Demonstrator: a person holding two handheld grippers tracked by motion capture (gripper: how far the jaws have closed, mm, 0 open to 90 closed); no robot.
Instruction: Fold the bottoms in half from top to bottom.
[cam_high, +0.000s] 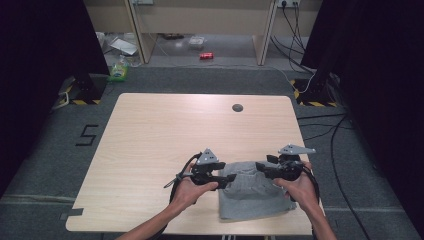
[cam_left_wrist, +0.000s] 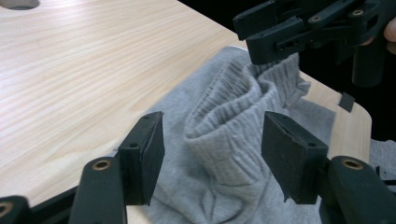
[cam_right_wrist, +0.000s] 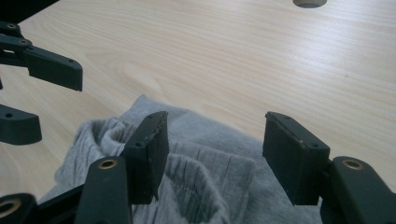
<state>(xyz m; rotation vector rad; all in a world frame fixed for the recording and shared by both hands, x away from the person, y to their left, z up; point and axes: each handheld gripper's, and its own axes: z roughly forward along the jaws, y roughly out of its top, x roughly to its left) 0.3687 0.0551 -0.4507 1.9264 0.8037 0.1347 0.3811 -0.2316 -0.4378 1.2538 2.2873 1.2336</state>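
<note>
Garment (cam_high: 248, 192) on table (cam_high: 150, 140) near front edge, between left gripper (cam_high: 226, 178) and right gripper (cam_high: 261, 169).

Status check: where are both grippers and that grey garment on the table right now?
Left gripper open, fingers astride the grey garment's ribbed fold, not pressing. Right gripper open above the same cloth. Garment bunched at table's near edge. Nothing in the way.

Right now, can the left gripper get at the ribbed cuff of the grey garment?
Probably yes: the left gripper stands open with the ribbed cuff raised between its fingers, nothing blocking.
</note>
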